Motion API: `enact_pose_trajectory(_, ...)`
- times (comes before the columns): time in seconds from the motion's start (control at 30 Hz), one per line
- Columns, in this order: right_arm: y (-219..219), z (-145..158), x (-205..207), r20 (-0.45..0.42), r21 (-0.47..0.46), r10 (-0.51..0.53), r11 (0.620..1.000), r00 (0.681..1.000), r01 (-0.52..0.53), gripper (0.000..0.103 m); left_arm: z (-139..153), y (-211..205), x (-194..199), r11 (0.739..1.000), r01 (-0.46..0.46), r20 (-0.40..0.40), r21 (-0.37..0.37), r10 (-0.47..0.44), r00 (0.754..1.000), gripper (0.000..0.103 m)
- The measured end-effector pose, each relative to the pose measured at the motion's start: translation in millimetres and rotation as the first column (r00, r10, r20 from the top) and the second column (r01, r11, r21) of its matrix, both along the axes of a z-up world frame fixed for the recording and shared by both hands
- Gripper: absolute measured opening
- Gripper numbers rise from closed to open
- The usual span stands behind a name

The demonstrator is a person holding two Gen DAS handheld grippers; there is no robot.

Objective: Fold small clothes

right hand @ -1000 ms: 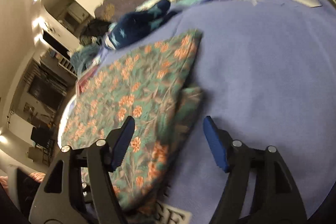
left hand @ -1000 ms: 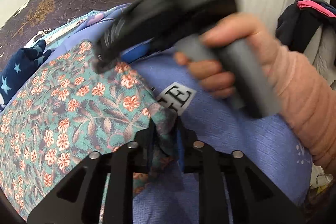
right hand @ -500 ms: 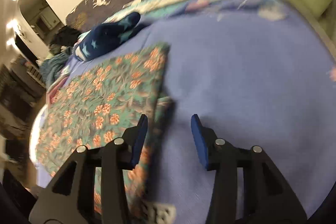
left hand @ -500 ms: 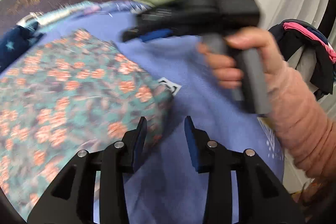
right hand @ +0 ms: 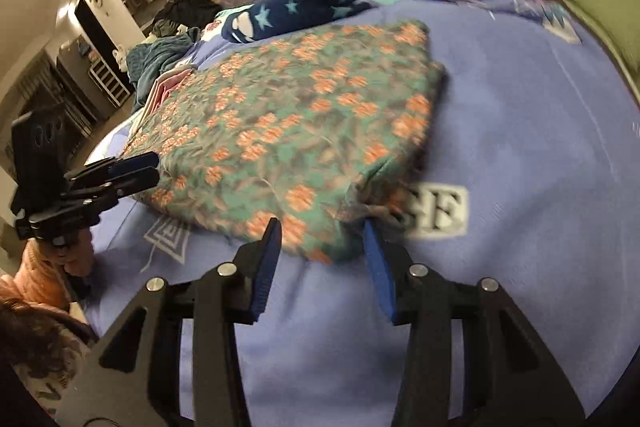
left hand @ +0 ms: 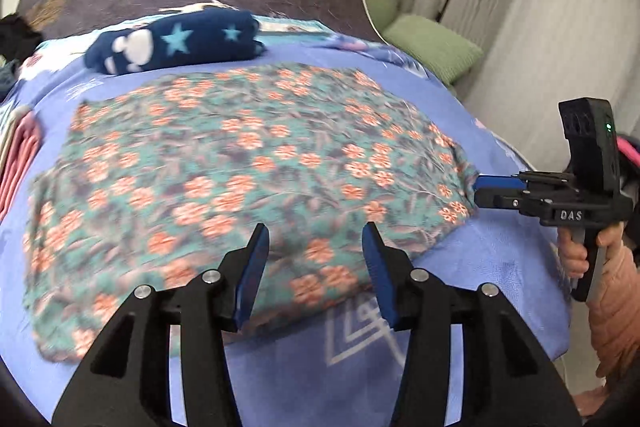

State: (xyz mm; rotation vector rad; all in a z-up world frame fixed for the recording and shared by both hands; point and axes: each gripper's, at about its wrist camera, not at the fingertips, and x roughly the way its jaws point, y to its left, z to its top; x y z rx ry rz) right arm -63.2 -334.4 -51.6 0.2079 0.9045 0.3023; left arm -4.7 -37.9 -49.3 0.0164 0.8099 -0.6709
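Both grippers off the floral cloth, which lies folded flat on the blue bedspread

From my left: the left gripper (left hand: 314, 247) has jaws about half apart and widening, nothing pinched, the floral cloth (left hand: 240, 179) just ahead at 12 o'clock, its near edge under the tips. Its long axis runs from 9 to 3 o'clock across my view. The right gripper (right hand: 320, 247) stands half open and empty at the cloth's near right corner (right hand: 360, 211). Neither hand looks nearer. I'd judge the next fold needs the near edge regripped. No containers in view
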Motion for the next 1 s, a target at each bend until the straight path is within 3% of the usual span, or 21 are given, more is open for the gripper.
enact_pose_trajectory(0.07, 19, 9, 2, 0.041, -0.002, 0.068, 0.998, 0.997, -0.068, 0.044, 1, 9, -1, 1.0, -0.016, 0.007, -0.003, 0.016, 1.0, 0.049)
enact_pose_trajectory(0.17, 42, 19, 4, 0.077, -0.124, 0.111, 0.987, 0.991, -0.101, 0.044, -1, 19, -3, 0.999, -0.039, 0.015, 0.01, 0.039, 0.999, 0.049)
enact_pose_trajectory(0.23, 31, 18, 6, 0.063, -0.153, 0.069, 0.987, 0.996, -0.059, 0.044, -3, 25, -3, 0.998, -0.051, 0.024, 0.024, 0.051, 0.998, 0.05)
enact_pose_trajectory(0.4, -37, 11, -8, 0.005, -0.032, -0.134, 0.991, 0.991, 0.134, 0.031, -15, 34, 7, 0.995, -0.089, -0.002, 0.049, 0.089, 0.996, 0.051)
enact_pose_trajectory(0.47, -52, 3, -13, -0.009, -0.025, -0.176, 0.984, 0.984, 0.176, 0.028, -19, 34, 11, 0.993, -0.101, -0.023, 0.058, 0.103, 0.994, 0.051)
enact_pose_trajectory(0.6, -42, -7, -17, 0.01, -0.151, -0.07, 0.986, 0.997, 0.071, 0.028, -22, 29, 11, 0.991, -0.1, -0.015, 0.085, 0.101, 0.995, 0.051)
enact_pose_trajectory(0.63, -36, -8, -15, 0.013, -0.195, -0.04, 0.98, 0.999, 0.042, 0.031, -23, 28, 10, 0.991, -0.099, -0.012, 0.094, 0.1, 0.995, 0.051)
enact_pose_trajectory(0.7, -18, -14, -7, 0.022, -0.295, 0.03, 0.955, 0.999, -0.023, 0.046, -25, 27, 10, 0.989, -0.102, -0.016, 0.105, 0.104, 0.994, 0.051)
enact_pose_trajectory(0.73, -11, -16, -4, 0.028, -0.325, 0.057, 0.945, 0.998, -0.045, 0.046, -26, 26, 10, 0.988, -0.106, -0.019, 0.108, 0.109, 0.994, 0.051)
enact_pose_trajectory(0.77, -5, -18, 0, 0.026, -0.34, 0.093, 0.937, 0.995, -0.079, 0.045, -26, 26, 11, 0.988, -0.111, -0.022, 0.11, 0.114, 0.993, 0.051)
enact_pose_trajectory(0.8, -2, -20, 5, 0.023, -0.346, 0.116, 0.933, 0.993, -0.101, 0.024, -26, 27, 11, 0.987, -0.116, -0.024, 0.112, 0.12, 0.992, 0.051)
enact_pose_trajectory(0.83, 1, -20, 10, 0.018, -0.342, 0.137, 0.932, 0.99, -0.122, 0.014, -26, 27, 11, 0.986, -0.121, -0.024, 0.114, 0.124, 0.992, 0.051)
enact_pose_trajectory(1.0, -12, 5, 3, 0.068, -0.301, 0.194, 0.939, 0.979, -0.166, 0.011, -26, 26, 10, 0.982, -0.136, -0.022, 0.129, 0.14, 0.99, 0.051)
